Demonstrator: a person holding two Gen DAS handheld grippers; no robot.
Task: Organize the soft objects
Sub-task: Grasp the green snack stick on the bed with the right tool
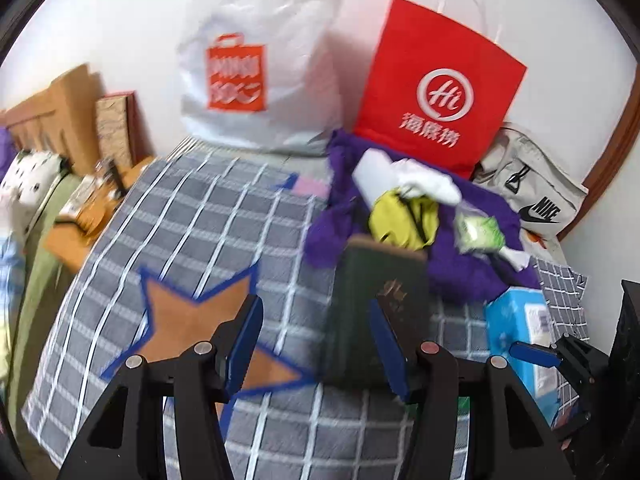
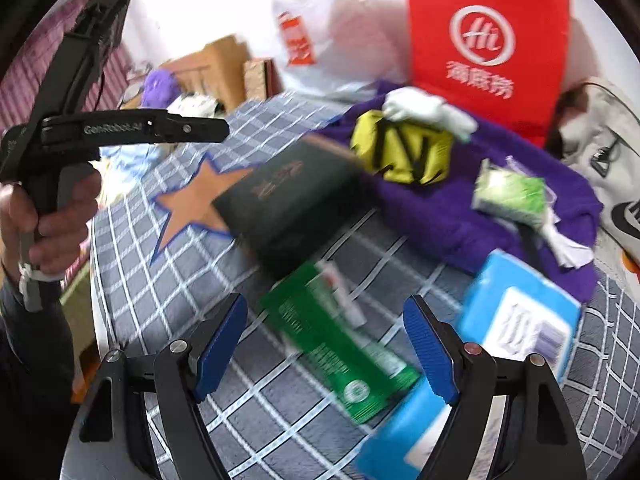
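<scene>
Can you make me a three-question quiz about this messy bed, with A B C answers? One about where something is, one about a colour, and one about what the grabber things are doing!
1. Where does the yellow pouch lie?
A. on the purple cloth
B. inside the red paper bag
C. on the orange star

2. What colour is the star patch on the checked bed cover?
A. green
B. orange with a blue edge
C. pink

3. What is the right gripper doing?
A. squeezing the dark book
B. open, holding nothing
C. pinching the white sock

Answers:
1 A, the pouch sits on top of the purple cloth, in front of the red bag.
2 B, the star is orange, outlined in blue.
3 B, its blue pads stand apart, and the green packet lies on the cover below them, ungripped.
</scene>
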